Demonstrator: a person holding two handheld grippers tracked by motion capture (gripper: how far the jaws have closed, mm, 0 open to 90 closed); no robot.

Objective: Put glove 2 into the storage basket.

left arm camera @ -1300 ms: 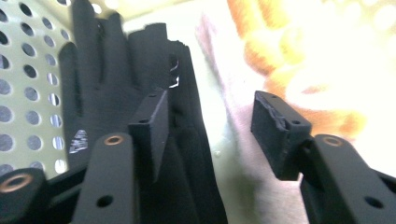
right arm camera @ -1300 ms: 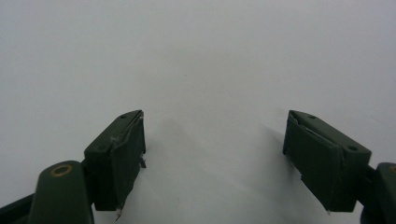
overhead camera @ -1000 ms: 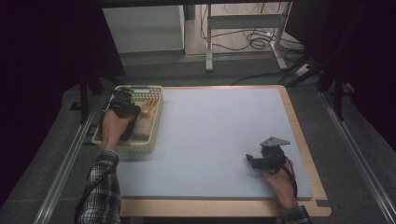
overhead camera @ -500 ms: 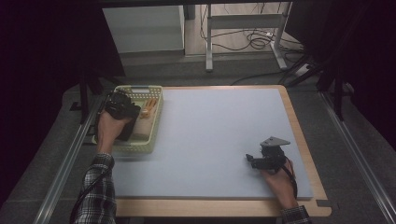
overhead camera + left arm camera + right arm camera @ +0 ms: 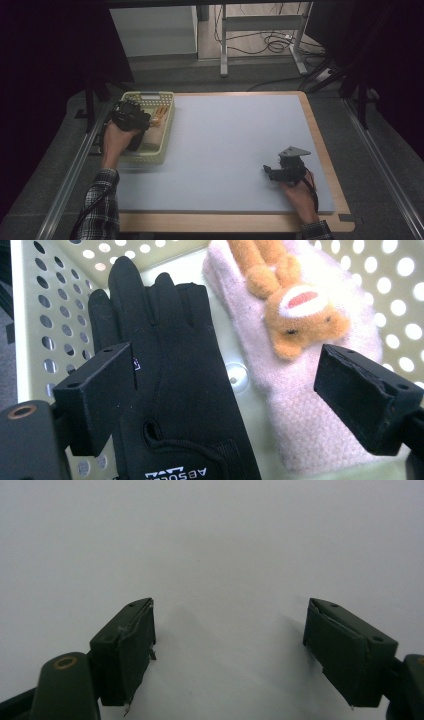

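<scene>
A pale yellow perforated basket [image 5: 169, 131] stands at the table's left edge. In it lie a black glove [image 5: 185, 390] and a pink knitted mitten [image 5: 320, 435] with an orange plush animal [image 5: 295, 305] on it. My left gripper [image 5: 225, 390] hangs over the basket [image 5: 35, 315], seen from above as a black body [image 5: 131, 117] in the person's left hand. Its jaws have just been opening. The glove lies under the gap and the pads do not press on it. My right gripper [image 5: 272, 172] rests low at the table's right front, open [image 5: 227, 645] with bare mat between its fingers.
A light blue-grey mat [image 5: 235, 145] covers the wooden table [image 5: 325, 150]. Beyond the far edge are a white cabinet [image 5: 152, 30], a metal frame's legs [image 5: 223, 45] and floor cables [image 5: 270, 42]. Metal rails [image 5: 75, 170] run along both sides.
The left hand has shifted a little over the basket. The right hand and its gripper have kept still.
</scene>
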